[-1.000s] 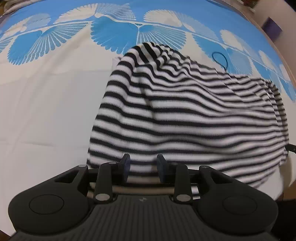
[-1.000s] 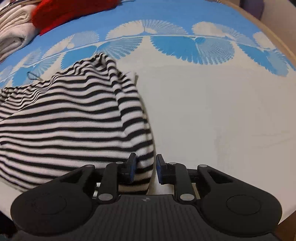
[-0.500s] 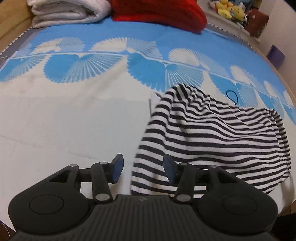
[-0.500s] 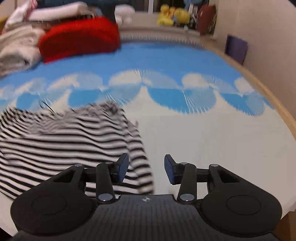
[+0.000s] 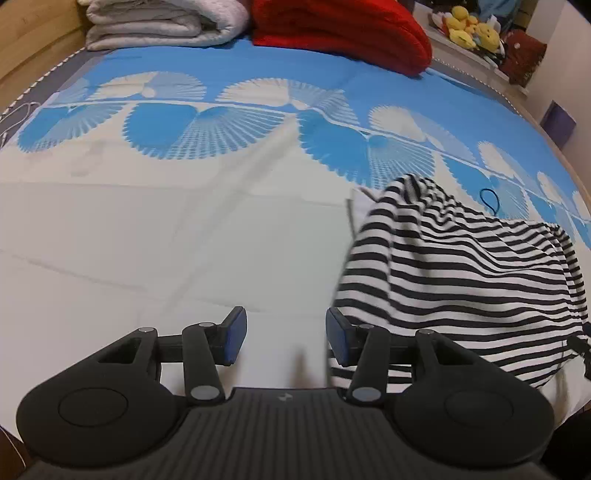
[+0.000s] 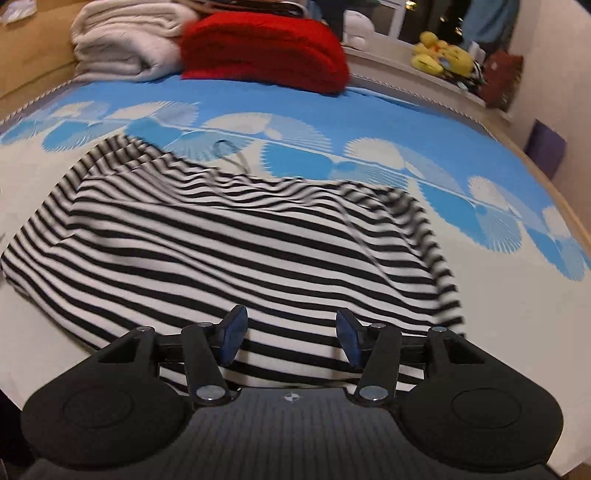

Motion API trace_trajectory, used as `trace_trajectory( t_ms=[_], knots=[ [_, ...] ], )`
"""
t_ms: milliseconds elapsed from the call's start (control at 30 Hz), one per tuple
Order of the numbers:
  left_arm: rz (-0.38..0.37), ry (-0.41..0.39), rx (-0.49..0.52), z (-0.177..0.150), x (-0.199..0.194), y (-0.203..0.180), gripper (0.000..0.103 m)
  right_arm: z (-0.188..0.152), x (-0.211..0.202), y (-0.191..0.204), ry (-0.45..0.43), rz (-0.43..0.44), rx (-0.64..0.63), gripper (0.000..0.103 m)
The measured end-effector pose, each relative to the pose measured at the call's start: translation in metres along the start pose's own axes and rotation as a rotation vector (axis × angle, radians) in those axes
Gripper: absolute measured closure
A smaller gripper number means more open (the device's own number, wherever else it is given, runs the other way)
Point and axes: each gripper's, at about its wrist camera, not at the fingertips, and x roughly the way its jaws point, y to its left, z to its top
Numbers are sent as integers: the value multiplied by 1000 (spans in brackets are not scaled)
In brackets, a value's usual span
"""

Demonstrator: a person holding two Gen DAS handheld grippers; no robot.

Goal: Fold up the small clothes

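Bed (image 5: 110, 236): white near half, blue fan-print band beyond. Wooden rim (image 6: 554, 192) runs along the right side, with the wall just past it. Folded white blanket (image 5: 159, 22) and red blanket (image 5: 340, 33) sit at the far edge, well apart from the work area. Bare sheet lies ahead of the left gripper (image 5: 284, 336).

Left gripper: jaws wide, nothing between them; its right pad (image 5: 338, 341) sits just beside the shirt's edge, contact unclear.

Right gripper (image 6: 290, 338): jaws wide, over the shirt's near hem, holding nothing.

Shirt (image 6: 229, 254): black-and-white stripes, lying rumpled on the white sheet, far edge bunched and reaching the blue band. Right border appears blurred.
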Motion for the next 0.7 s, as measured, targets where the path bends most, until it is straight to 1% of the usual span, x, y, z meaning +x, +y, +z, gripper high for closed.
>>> trace_trajectory(
  t_ms=[67, 100, 133, 200, 233, 300, 367, 433, 467, 500, 533, 567, 633, 700],
  knots=[
    [5, -8, -15, 0, -2, 14, 51, 5, -2, 21, -17, 26, -10, 54],
    [9, -12, -25, -1, -3, 19, 51, 9, -3, 33, -27, 46, -15, 62],
    [13, -18, -39, 0, -4, 27, 51, 13, -3, 48, -41, 76, -26, 67],
    [19, -29, -71, -1, -7, 41, 51, 20, -9, 81, -85, 151, -60, 86],
    [20, -33, -88, -1, -9, 48, 51, 24, -11, 98, -105, 183, -79, 89],
    [20, -40, -113, -1, -12, 60, 51, 31, -9, 133, -130, 258, -114, 89],
    [18, -46, -131, -2, -15, 70, 51, 38, -4, 171, -124, 344, -158, 89],
    [21, -50, -143, -2, -17, 79, 51, 42, 3, 204, -109, 402, -223, 86],
    [23, -52, -148, -2, -18, 82, 51, 43, 6, 220, -110, 415, -267, 77],
    [25, -55, -155, -2, -19, 86, 51, 44, 11, 237, -110, 421, -318, 64],
    [24, -57, -164, -2, -20, 90, 51, 45, 15, 250, -99, 425, -360, 57],
    [22, -59, -172, -1, -20, 92, 51, 45, 23, 262, -70, 433, -403, 52],
    [17, -62, -187, 0, -20, 96, 51, 43, 41, 281, -15, 426, -478, 52],
    [16, -64, -194, 2, -19, 99, 51, 37, 60, 295, 36, 366, -559, 49]
  ],
)
